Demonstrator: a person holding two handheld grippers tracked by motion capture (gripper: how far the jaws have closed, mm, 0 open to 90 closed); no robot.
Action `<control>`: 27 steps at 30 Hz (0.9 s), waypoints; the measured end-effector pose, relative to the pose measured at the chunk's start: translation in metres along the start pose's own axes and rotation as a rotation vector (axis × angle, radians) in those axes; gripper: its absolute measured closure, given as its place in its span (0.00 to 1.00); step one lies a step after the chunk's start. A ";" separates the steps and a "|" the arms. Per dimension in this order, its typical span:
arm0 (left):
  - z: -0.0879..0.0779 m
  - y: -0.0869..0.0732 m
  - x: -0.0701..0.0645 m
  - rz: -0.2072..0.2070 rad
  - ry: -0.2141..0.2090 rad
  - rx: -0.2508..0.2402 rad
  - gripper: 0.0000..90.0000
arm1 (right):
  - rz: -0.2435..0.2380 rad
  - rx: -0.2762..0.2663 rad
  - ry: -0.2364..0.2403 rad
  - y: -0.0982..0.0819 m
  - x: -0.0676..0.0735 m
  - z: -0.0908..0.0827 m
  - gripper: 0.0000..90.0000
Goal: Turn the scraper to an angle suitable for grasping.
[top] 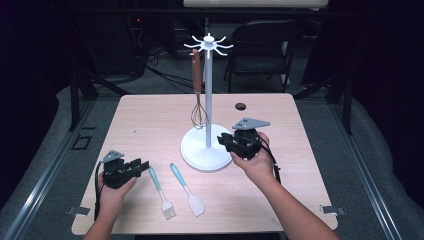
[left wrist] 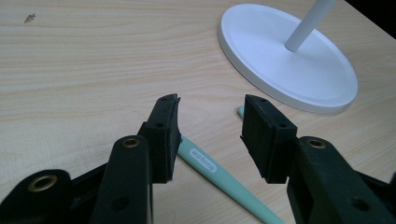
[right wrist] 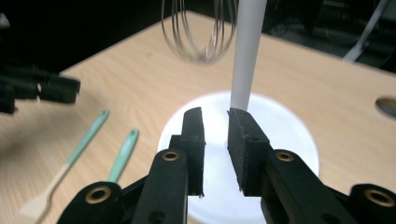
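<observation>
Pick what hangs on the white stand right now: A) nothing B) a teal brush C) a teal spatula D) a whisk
D: the whisk, with its brown handle up, hangs from a hook of the stand, while the brush and the spatula lie flat on the table.

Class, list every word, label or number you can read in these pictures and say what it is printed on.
One small white imprint on the mint-green handle lying under the left gripper, seen upside down in the left gripper view: too small and blurred to read with certainty.
No other text is legible.
</observation>
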State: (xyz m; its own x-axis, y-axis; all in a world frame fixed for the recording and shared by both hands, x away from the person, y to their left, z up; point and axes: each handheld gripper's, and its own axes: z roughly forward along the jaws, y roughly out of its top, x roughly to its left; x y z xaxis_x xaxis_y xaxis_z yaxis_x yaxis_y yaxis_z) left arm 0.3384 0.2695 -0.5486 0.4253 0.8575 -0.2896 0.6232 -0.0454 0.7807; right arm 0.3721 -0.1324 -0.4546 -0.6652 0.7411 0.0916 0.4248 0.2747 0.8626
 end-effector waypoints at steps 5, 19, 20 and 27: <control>0.000 0.000 0.000 -0.002 -0.001 0.000 0.62 | 0.021 0.096 0.005 -0.026 -0.001 0.005 0.82; 0.000 -0.001 0.000 -0.002 0.002 0.002 0.62 | 0.021 0.324 0.031 -0.078 0.016 0.020 0.76; 0.000 -0.001 0.000 -0.002 0.002 0.001 0.62 | 0.031 0.314 0.040 -0.080 0.019 0.023 0.76; 0.000 -0.002 0.001 -0.004 0.004 0.002 0.62 | 0.015 0.346 0.071 -0.085 0.039 0.045 0.77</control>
State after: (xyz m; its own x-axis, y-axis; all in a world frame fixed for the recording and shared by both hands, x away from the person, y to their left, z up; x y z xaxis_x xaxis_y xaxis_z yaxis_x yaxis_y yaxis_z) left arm 0.3374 0.2704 -0.5498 0.4200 0.8596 -0.2909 0.6264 -0.0426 0.7784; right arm 0.3375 -0.0999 -0.5468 -0.6930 0.7056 0.1481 0.6100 0.4643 0.6421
